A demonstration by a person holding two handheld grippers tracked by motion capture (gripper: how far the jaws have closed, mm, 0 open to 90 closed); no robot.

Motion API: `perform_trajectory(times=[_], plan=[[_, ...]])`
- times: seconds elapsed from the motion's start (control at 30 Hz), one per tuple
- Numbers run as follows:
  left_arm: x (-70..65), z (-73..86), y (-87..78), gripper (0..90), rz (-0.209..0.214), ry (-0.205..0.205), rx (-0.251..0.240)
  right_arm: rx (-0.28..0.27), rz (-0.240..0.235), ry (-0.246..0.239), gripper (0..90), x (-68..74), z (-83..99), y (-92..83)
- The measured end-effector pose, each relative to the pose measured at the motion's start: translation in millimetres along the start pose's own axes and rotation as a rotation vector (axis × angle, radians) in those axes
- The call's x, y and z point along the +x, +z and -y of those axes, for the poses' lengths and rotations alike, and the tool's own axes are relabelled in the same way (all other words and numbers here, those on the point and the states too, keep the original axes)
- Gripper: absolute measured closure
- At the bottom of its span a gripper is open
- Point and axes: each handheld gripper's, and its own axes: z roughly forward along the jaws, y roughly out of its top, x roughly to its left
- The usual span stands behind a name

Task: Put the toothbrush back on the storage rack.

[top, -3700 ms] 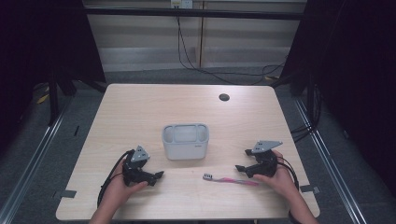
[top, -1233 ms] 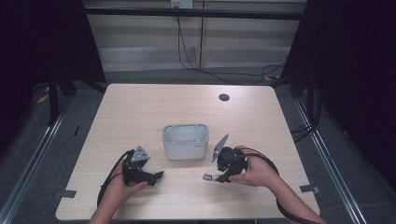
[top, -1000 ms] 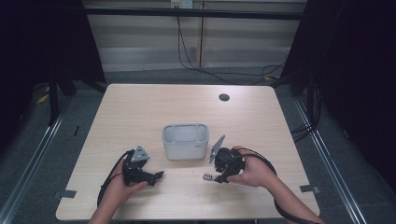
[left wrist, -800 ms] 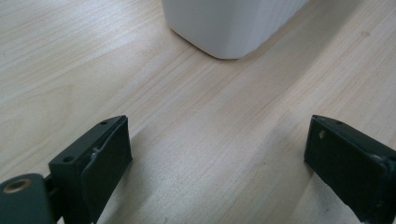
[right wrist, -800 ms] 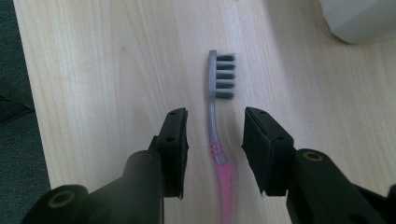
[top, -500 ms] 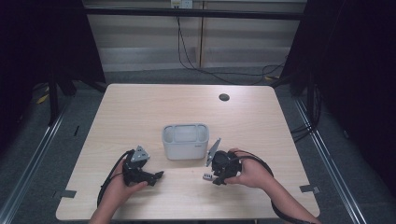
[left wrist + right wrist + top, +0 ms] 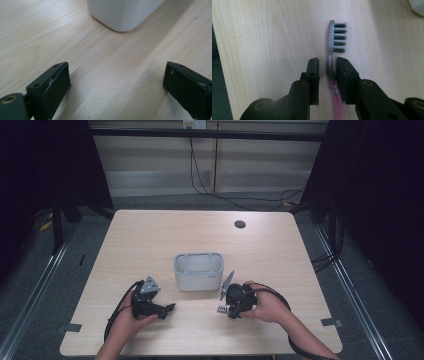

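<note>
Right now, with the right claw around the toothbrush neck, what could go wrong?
1. The right claw straddles the toothbrush at its thin neck, just behind the bristles, with a small gap showing. The long pink handle hangs behind the grip, so it may tip or swivel on lifting.
2. The brush lies flat on the table; the tips could scrape the wood when closing.
3. The white container sits close by; a swing could knock it.

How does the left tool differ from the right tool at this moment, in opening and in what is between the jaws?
The left tool has its jaws spread wide, while the right tool has its jaws nearly together. Only bare table lies between the left tool's jaws, while the right tool's jaws stand on both sides of the toothbrush neck. Both are low over the table, each held in a hand.
</note>
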Motion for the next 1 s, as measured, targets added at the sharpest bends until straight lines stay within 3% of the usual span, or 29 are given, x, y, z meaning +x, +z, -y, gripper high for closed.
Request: perform_trajectory(times=[0.2,0.4,0.63,1.0], plan=[[0.0,0.0,0.0,6.9,-0.001,0.0,0.0,0.013,0.011,0.024,84.7,-0.4,-0.4,-0.3],[0.1,0.0,-0.1,6.8,-0.001,0.001,0.001,0.005,0.017,0.021,85.8,-0.5,0.2,-0.2],[0.5,-0.1,-0.3,6.9,0.0,0.008,0.006,-0.043,0.008,0.06,86.1,-2.9,5.5,-1.3],[0.2,-0.1,-0.2,6.8,-0.001,0.004,0.003,-0.13,-0.001,0.089,86.2,-6.5,10.9,-19.7]])
